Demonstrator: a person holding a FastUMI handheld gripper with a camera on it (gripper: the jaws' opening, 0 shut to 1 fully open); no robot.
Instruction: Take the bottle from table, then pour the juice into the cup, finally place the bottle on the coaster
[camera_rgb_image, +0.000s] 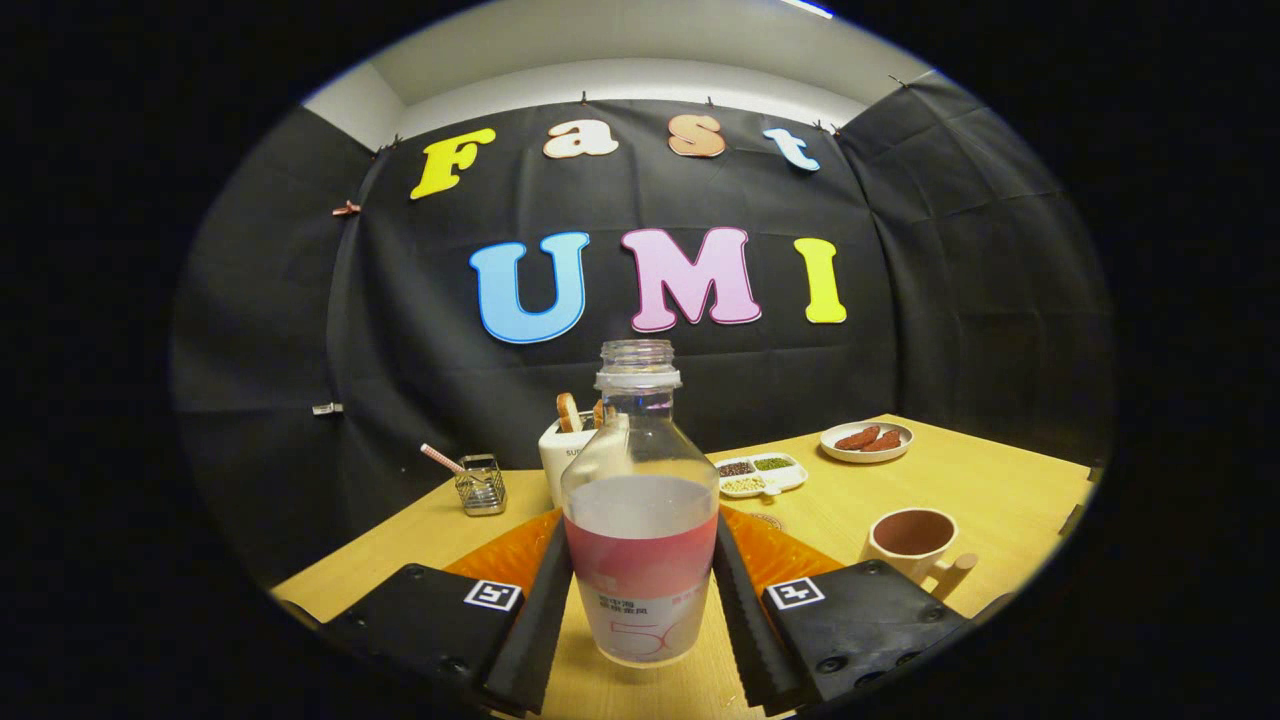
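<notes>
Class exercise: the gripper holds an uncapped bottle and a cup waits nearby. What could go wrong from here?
1. The clear plastic bottle with the pink label, pinched between the jaws of the gripper, has no cap; a quick tilt could slosh juice onto the wooden table.
2. The brown ceramic cup is small; pouring may miss it.
3. The jaws hold the label low, so the bottle might slip.

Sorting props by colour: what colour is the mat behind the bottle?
Orange mat, clearest in the gripper view.
</notes>
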